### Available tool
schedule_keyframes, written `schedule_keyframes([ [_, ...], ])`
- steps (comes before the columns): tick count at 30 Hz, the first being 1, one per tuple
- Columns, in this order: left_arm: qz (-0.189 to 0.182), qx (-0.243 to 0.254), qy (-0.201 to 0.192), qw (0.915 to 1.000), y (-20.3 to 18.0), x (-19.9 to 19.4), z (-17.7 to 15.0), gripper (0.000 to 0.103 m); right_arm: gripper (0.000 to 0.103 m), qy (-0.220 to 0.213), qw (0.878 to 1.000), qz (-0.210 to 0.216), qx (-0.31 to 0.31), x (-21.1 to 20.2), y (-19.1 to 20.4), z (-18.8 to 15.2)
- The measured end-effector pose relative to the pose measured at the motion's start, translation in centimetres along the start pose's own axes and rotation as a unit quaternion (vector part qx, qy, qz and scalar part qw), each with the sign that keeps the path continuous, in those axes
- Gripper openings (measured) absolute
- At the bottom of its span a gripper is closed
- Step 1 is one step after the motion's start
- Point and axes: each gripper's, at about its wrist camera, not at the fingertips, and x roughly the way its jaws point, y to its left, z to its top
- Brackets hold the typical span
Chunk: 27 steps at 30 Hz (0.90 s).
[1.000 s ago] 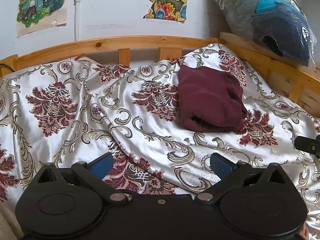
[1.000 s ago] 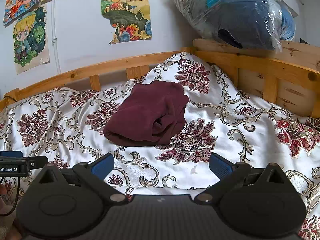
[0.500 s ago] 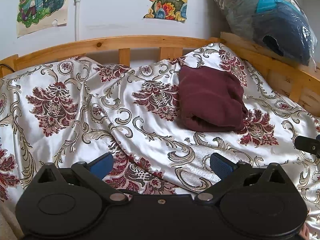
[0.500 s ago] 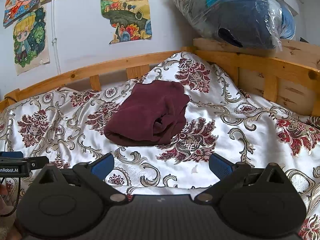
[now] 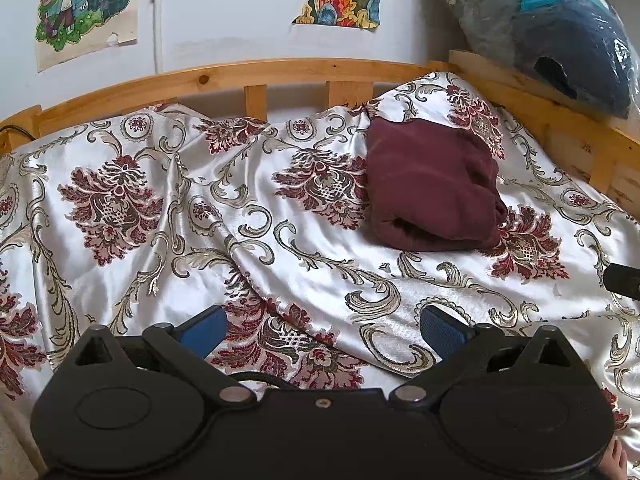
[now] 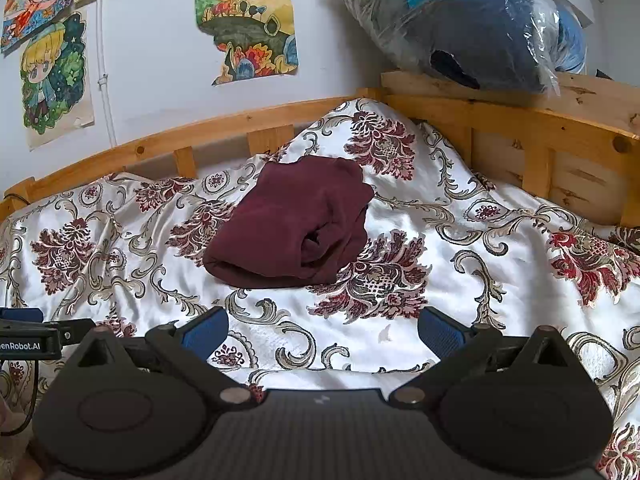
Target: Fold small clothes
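Note:
A dark maroon garment [image 5: 430, 190] lies folded into a compact bundle on the patterned satin bedspread [image 5: 168, 208], toward the far right of the bed in the left wrist view. From the right wrist camera the same maroon garment [image 6: 294, 222] sits at mid-bed, its rolled edges facing me. My left gripper [image 5: 322, 330] is open, well short of the garment, with only bedspread between its blue pads. The right gripper [image 6: 322, 330] also stands open and holds nothing, a short way in front of the bundle.
A wooden bed rail [image 5: 256, 76] runs along the far side and the right side [image 6: 520, 120]. A plastic-wrapped blue bundle [image 6: 480, 20] rests on the corner ledge. Posters [image 6: 244, 16] hang on the white wall. The other gripper's tip [image 6: 28, 340] shows at the left edge.
Almost nothing differs; both views have shifted only very slightly. The garment lies as before and both grippers stay open.

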Motion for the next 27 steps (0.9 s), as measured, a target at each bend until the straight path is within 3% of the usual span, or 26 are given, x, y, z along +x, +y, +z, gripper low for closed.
schedule_keyframes([
  [27, -0.003, -0.005, 0.006, 1.0, 0.32, 0.24, -0.09, 0.102, 0.103, -0.002, 1.0, 0.001, -0.001, 0.07, 0.03, -0.08],
])
